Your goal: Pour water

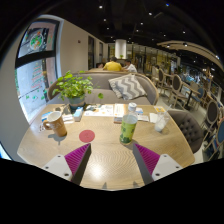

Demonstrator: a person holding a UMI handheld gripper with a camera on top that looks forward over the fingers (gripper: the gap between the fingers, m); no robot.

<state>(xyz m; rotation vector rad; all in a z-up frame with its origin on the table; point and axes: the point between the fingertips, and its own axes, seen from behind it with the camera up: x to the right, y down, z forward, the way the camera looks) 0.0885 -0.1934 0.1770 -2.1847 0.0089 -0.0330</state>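
- While the gripper (108, 160) hovers near the table's (105, 165) near edge, its two pink-padded fingers stand wide apart and hold nothing.
- The green cup (127, 129) stands upright just beyond the fingers, slightly right of centre; a jug-like vessel (55, 123) sits far left, a red coaster (87, 135) between them.
- I judge the cup light, stiff and somewhat slippery; take hold around its mid-wall.
- No label or writing on either can be read.

Wooden table (100, 150) bears green cup (128, 128), red coaster (87, 135), perhaps a kettle (55, 123).
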